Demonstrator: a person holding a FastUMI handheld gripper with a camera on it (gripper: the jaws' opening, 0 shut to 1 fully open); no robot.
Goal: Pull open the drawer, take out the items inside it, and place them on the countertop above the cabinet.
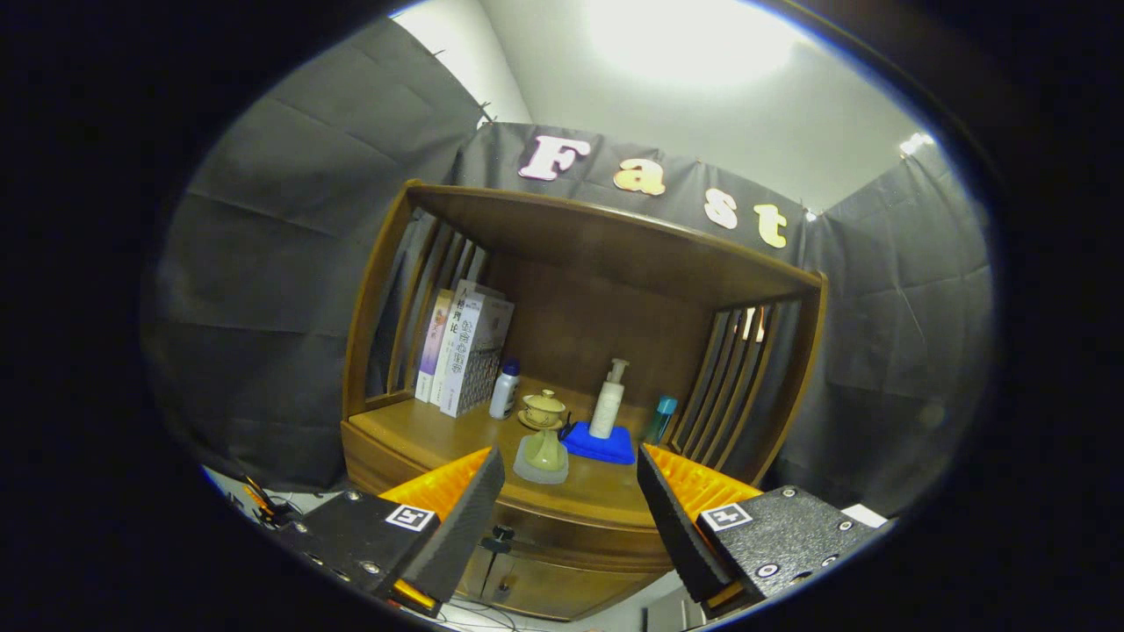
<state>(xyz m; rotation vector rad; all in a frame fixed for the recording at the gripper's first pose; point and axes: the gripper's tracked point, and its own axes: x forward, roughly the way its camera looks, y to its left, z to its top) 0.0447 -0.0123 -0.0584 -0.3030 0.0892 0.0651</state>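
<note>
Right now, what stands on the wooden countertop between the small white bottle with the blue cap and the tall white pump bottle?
In the gripper view, a yellow lidded teacup on a saucer stands between them, beyond the open fingers.

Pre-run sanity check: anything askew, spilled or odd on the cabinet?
Nothing stands out. On the countertop the books, white bottle, lidded cup, pump bottle on the blue cloth all stand upright, no spill. Drawer looks closed. Gripper is open, holding nothing.
</note>
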